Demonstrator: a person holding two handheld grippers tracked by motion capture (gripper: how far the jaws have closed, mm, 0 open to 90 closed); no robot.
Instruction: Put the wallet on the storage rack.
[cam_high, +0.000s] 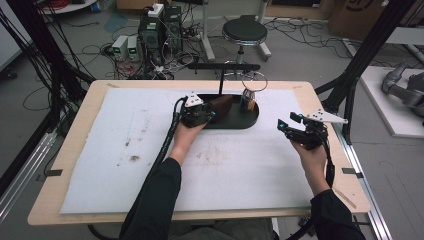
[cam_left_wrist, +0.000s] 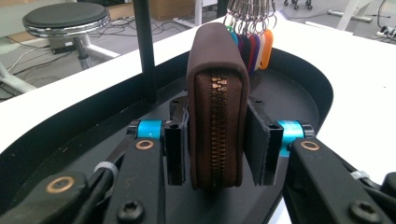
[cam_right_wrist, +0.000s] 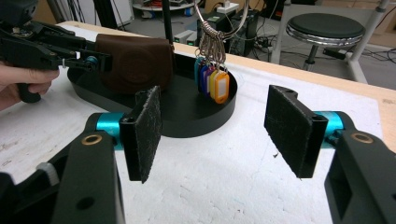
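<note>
Brown wallet (cam_left_wrist: 215, 126) clamped by left hand-held gripper (cam_left_wrist: 217, 140) inside tray rim (cam_left_wrist: 299, 70); right hand-held gripper (cam_right_wrist: 219, 135) wide open, empty.

I worked in a lab: power supplies (cam_high: 126, 47) and tangled cables (cam_high: 172, 62) on the floor, stool (cam_high: 244, 32), black rig frame (cam_high: 367, 47).

The white mat (cam_high: 125, 150) lies bare across its left and near parts, open room for either hand. The black oval tray (cam_high: 250, 120) sits at the far middle, crowded: the brown zip wallet (cam_left_wrist: 217, 116) stands on edge between the left gripper (cam_left_wrist: 217, 149)'s jaws, the black upright post (cam_left_wrist: 144, 51) rises just beside it, and the ring of coloured key tags (cam_right_wrist: 212, 79) hangs over the tray's right end. The right gripper (cam_right_wrist: 224, 135), jaws spread wide, hangs over bare mat near the tray's rim.
</note>
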